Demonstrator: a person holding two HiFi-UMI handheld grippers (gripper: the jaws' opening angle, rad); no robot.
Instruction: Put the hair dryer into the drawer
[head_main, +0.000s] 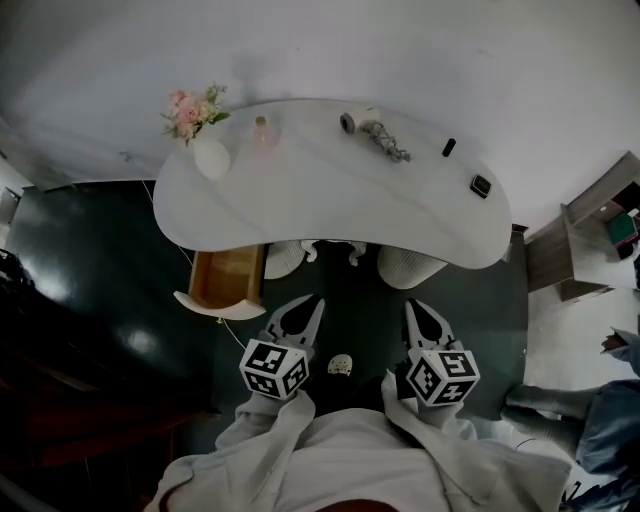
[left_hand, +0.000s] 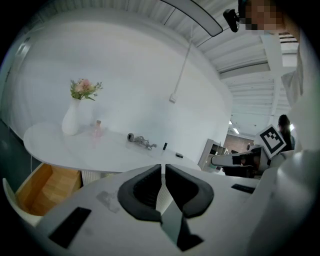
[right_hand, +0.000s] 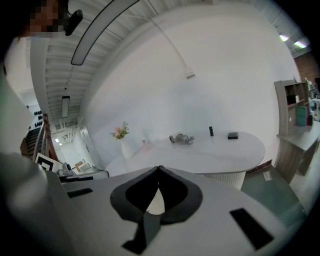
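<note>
A grey hair dryer (head_main: 374, 131) with its cord bunched beside it lies on the far side of the white oval table (head_main: 330, 200). It also shows small in the left gripper view as the hair dryer (left_hand: 139, 140) and in the right gripper view as the hair dryer (right_hand: 180, 138). A wooden drawer (head_main: 227, 278) stands pulled open under the table's left end; the drawer (left_hand: 42, 189) looks empty. My left gripper (head_main: 303, 309) and right gripper (head_main: 421, 311) hang side by side short of the table's near edge, both shut with nothing held.
On the table stand a white vase with pink flowers (head_main: 205, 140), a small pink bottle (head_main: 262, 132), a small black stick (head_main: 449, 147) and a flat black box (head_main: 481, 186). A wooden shelf unit (head_main: 590, 235) stands at the right. A person's legs (head_main: 585, 420) show at the lower right.
</note>
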